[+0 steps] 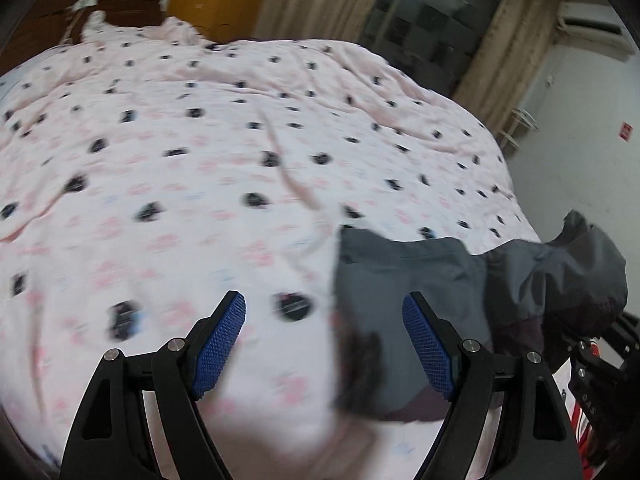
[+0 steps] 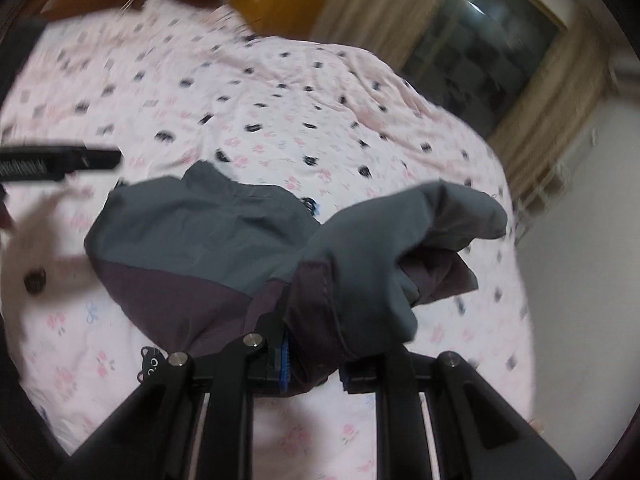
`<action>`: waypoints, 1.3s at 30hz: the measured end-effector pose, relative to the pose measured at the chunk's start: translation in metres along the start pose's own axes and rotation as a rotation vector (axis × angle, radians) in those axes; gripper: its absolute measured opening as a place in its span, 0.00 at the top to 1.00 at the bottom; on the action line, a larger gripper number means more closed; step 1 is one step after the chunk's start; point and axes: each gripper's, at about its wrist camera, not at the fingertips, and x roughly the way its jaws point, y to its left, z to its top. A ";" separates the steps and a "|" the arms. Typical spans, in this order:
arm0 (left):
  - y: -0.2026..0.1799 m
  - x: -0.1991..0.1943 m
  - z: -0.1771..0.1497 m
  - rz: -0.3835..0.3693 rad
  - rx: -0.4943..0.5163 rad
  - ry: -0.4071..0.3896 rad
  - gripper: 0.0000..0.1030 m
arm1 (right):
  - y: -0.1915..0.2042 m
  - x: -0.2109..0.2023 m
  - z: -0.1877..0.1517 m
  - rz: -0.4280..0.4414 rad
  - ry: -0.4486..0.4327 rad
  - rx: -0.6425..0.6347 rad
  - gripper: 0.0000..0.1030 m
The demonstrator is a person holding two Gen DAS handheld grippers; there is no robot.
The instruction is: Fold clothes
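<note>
A grey-and-maroon garment (image 2: 208, 240) is clamped in the right hand-held gripper (image 2: 308, 364) at lower centre, above a pink bed (image 1: 200, 140); the left hand-held gripper (image 1: 324, 320) is seen released, empty.

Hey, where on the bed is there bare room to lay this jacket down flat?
Free: the pink bedspread from the headboard down to the open left gripper. Crowded: the near right, where the jacket hangs from the right gripper.
</note>
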 end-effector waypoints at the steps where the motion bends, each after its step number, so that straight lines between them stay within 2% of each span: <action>1: 0.007 -0.003 -0.002 0.012 -0.011 -0.002 0.25 | 0.011 0.000 0.004 -0.013 0.000 -0.052 0.82; 7: 0.039 -0.014 -0.014 0.038 -0.102 -0.011 0.25 | 0.078 0.011 0.012 -0.077 0.002 -0.362 0.82; 13: 0.051 -0.020 -0.009 0.055 -0.106 -0.024 0.25 | 0.129 0.023 0.001 -0.097 -0.029 -0.641 0.82; 16: 0.036 -0.022 0.008 0.000 -0.030 -0.032 0.25 | 0.144 0.032 -0.008 -0.099 -0.047 -0.754 0.81; 18: 0.015 -0.017 0.022 -0.048 0.065 -0.011 0.25 | 0.152 0.035 -0.014 -0.107 -0.069 -0.822 0.79; 21: -0.034 -0.007 0.041 -0.078 0.280 0.009 0.25 | 0.158 0.039 -0.019 -0.120 -0.084 -0.865 0.78; 23: -0.067 0.007 0.049 -0.070 0.418 0.044 0.25 | 0.162 0.039 -0.022 -0.125 -0.095 -0.883 0.78; 25: -0.094 0.026 0.053 -0.068 0.515 0.087 0.25 | 0.164 0.040 -0.024 -0.126 -0.105 -0.887 0.78; 28: -0.120 0.060 0.048 -0.043 0.598 0.181 0.26 | 0.166 0.042 -0.026 -0.125 -0.118 -0.894 0.75; 30: -0.125 0.077 0.046 0.013 0.610 0.209 0.26 | 0.167 0.043 -0.027 -0.127 -0.123 -0.901 0.75; 35: -0.099 0.110 0.042 0.072 0.528 0.298 0.20 | 0.166 0.043 -0.032 -0.112 -0.159 -0.889 0.67; 39: -0.078 0.119 0.034 0.056 0.468 0.318 0.16 | 0.166 0.040 -0.037 -0.115 -0.201 -0.887 0.64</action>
